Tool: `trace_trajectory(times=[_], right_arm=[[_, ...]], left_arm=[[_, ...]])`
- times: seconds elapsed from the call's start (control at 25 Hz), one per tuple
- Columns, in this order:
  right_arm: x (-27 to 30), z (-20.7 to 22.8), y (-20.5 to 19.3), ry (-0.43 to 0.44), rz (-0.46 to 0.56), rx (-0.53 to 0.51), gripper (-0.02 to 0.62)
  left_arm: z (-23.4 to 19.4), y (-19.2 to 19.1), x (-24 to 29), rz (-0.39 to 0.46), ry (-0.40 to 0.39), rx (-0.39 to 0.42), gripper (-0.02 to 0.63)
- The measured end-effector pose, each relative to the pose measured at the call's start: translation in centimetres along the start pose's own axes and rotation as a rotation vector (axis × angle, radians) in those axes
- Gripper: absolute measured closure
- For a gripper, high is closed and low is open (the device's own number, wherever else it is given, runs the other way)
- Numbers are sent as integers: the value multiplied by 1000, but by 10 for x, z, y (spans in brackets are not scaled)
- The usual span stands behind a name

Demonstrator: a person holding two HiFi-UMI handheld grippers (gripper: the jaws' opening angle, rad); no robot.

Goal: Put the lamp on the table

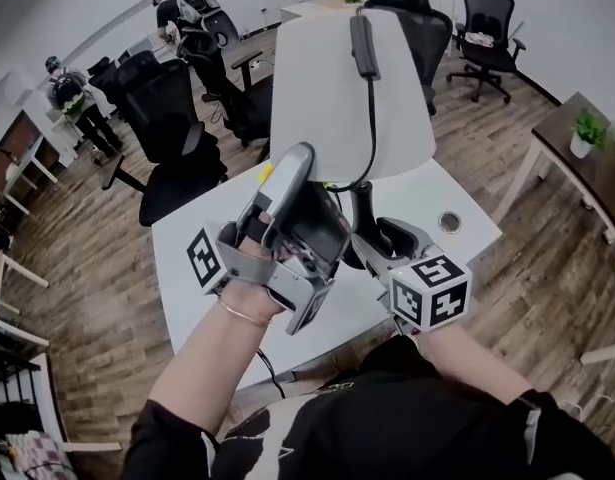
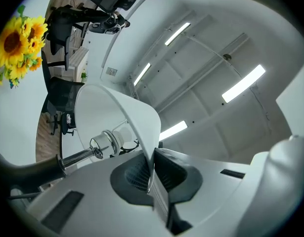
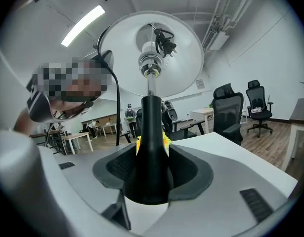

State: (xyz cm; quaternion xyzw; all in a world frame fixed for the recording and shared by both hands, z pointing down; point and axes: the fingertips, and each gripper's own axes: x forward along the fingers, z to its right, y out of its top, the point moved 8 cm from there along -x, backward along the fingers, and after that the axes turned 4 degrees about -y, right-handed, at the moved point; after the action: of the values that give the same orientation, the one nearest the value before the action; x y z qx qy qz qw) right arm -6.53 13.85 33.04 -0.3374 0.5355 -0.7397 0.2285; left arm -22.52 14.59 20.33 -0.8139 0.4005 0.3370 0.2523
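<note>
In the head view we see the lamp (image 1: pixel 337 98) held up over the white counter (image 1: pixel 187 258), its white shade (image 1: pixel 317 78) tall in the middle and a black cord (image 1: pixel 371 118) with a switch hanging down the front of it. The left claw (image 1: pixel 295 158) points upward and meets the lower rim of the shade, while the right claw (image 1: pixel 372 240) sits lower, at the black stem (image 1: pixel 363 208) under the shade. The foot of the lamp is hidden behind both claws, so we cannot tell whether it rests on the counter. Office chairs (image 1: pixel 177 118) stand beyond the counter. In the left gripper view we find the left claw (image 2: pixel 152 174) pinched together on the thin edge of the shade (image 2: pixel 117 112), both pads against it. The bulb socket (image 2: pixel 109 142) and a metal rod (image 2: pixel 75 157) show inside the shade. Sunflowers (image 2: pixel 18 38) sit at the upper left. In the right gripper view the right claw (image 3: pixel 148 167) stands wide apart. The flared black stem (image 3: pixel 148 132) fills the gap and both pads press its sides. The underside of the shade (image 3: pixel 176 58) and the socket (image 3: pixel 151 65) rise straight above it.
</note>
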Motion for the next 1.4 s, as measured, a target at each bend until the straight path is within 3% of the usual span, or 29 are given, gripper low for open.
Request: trace_trajectory(times=[0.16, 0.56, 1.0, 1.4], right_arm=[[-2, 2, -3, -18, 35, 11, 383], [25, 14, -1, 11, 61, 25, 388], [73, 86, 34, 90, 29, -19, 388], [118, 163, 52, 188, -11, -37, 388]], left_arm=[[-2, 0, 1, 17, 7, -1, 592], [-14, 14, 8, -34, 53, 72, 591], [-71, 40, 53, 28, 41, 119, 591], [-134, 50, 94, 80, 79, 168, 591]])
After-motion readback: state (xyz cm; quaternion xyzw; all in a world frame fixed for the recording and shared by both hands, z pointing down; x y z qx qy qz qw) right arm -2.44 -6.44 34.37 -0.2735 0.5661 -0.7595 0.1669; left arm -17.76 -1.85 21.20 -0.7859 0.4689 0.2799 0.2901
